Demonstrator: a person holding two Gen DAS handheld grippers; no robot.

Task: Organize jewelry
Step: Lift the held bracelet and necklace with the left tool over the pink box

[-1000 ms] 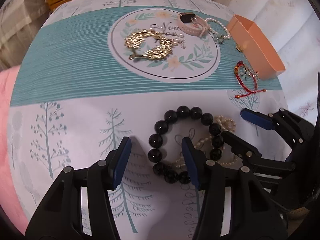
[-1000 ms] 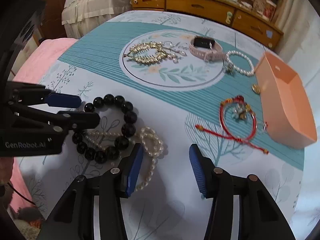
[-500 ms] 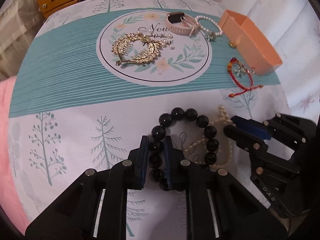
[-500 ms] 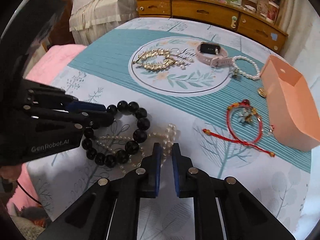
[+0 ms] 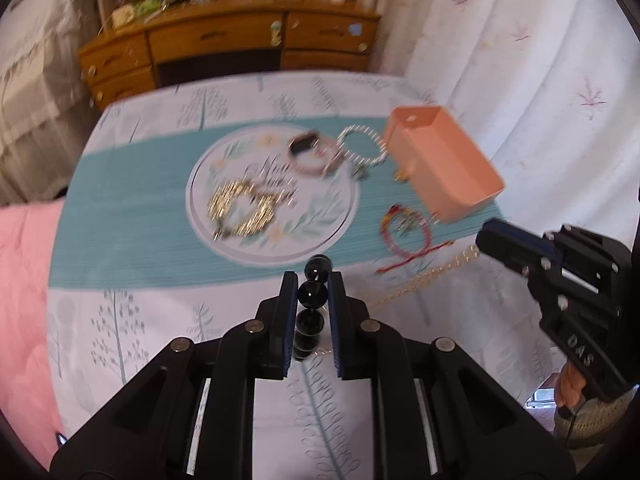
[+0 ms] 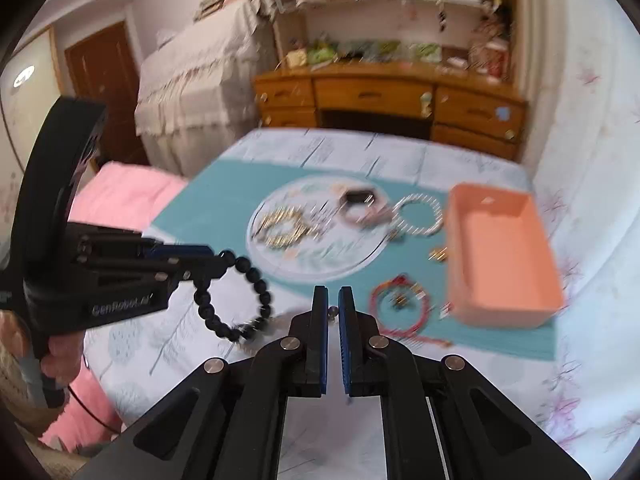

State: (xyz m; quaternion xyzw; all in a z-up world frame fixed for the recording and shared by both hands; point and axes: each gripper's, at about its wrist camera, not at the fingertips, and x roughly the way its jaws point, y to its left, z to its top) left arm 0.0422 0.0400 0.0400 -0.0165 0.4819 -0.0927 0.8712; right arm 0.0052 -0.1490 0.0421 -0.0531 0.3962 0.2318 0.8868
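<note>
The left gripper (image 5: 313, 296) is clamped on a black bead bracelet (image 6: 234, 296), which hangs clear of the tree-print cloth (image 5: 140, 320). The right gripper (image 6: 333, 312) pinches a pearl strand (image 5: 424, 280) trailing down to the cloth. Farther off lie a red cord bracelet (image 5: 404, 228) and an orange box (image 5: 444, 164).

Soft, even light — motion blur throughout, perhaps worst mid-frame; edges bowed.

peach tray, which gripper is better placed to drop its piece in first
Right, probably. The right gripper, shut on the pearl strand, sits nearer the peach tray than the left gripper holding the black bead bracelet.
</note>
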